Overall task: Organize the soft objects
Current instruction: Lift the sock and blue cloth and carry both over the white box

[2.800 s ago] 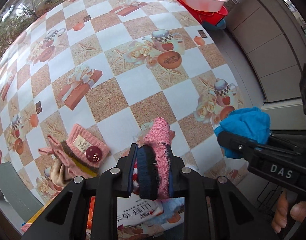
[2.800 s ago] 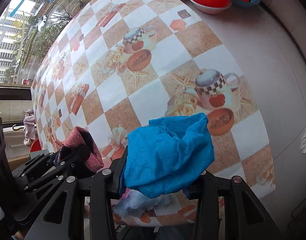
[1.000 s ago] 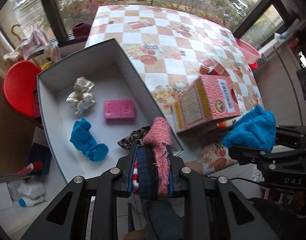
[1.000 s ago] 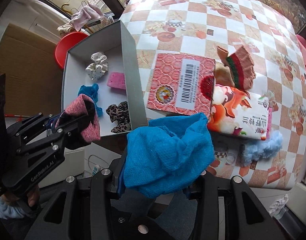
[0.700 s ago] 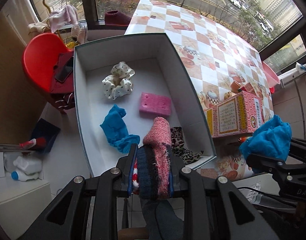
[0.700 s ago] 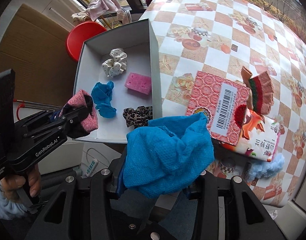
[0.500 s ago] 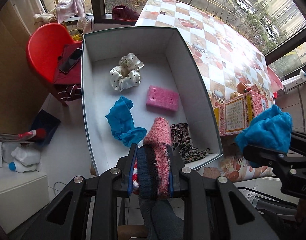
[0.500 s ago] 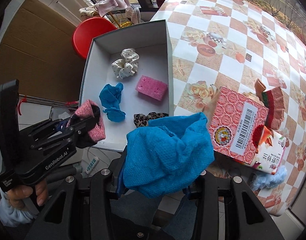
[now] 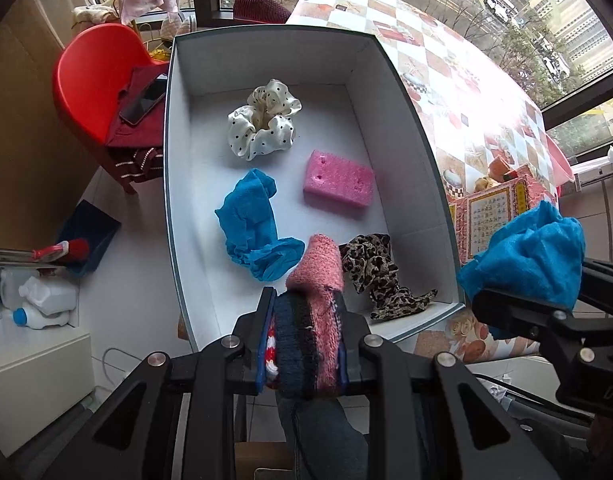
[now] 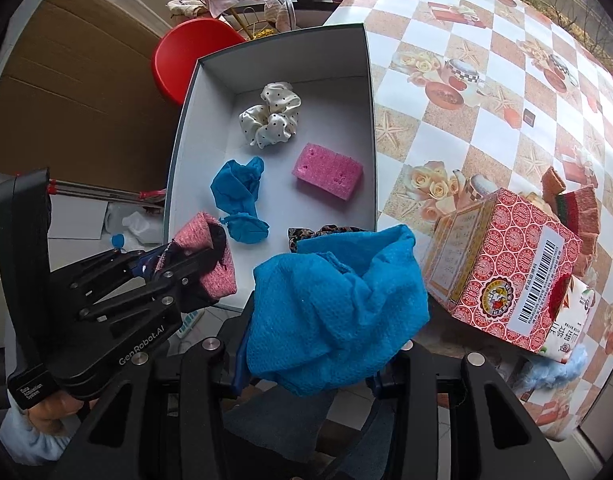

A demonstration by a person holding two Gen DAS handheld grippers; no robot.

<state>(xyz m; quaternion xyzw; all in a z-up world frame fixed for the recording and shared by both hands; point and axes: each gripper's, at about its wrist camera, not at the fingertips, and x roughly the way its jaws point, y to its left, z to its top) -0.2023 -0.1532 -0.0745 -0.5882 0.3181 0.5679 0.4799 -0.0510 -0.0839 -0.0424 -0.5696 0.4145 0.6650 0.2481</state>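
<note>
**Both grippers loaded above the open box**

Partly hidden items come first. The leopard-print scrunchie [image 9: 380,274] shows whole in the left wrist view, but in the right wrist view only a sliver of it clears the blue cloth [image 10: 338,308]. A pale blue fluffy item [image 10: 554,368] is cut off behind the red patterned carton [image 10: 502,264] on the checked tablecloth [image 10: 466,92]. Whatever lies under the carton is hard to make out.

Count inside the white box [image 9: 406,128]: four soft items. One polka-dot scrunchie [image 9: 264,124], one pink sponge [image 9: 338,184], one blue stocking [image 9: 252,224], one leopard-print scrunchie. Held items: two.

The left gripper [image 9: 304,350] is clamped on a pink knitted sock [image 9: 318,280]. The sock's long axis runs along the fingers, its pink end pointing forward and down over the near end of the box, between the blue stocking and the leopard-print scrunchie. The right gripper [image 10: 306,360] is clamped on the blue cloth, bunched with no clear long axis, above the box's near corner beside the carton.

A hand [image 10: 54,404] shows at the left gripper's handle.
</note>
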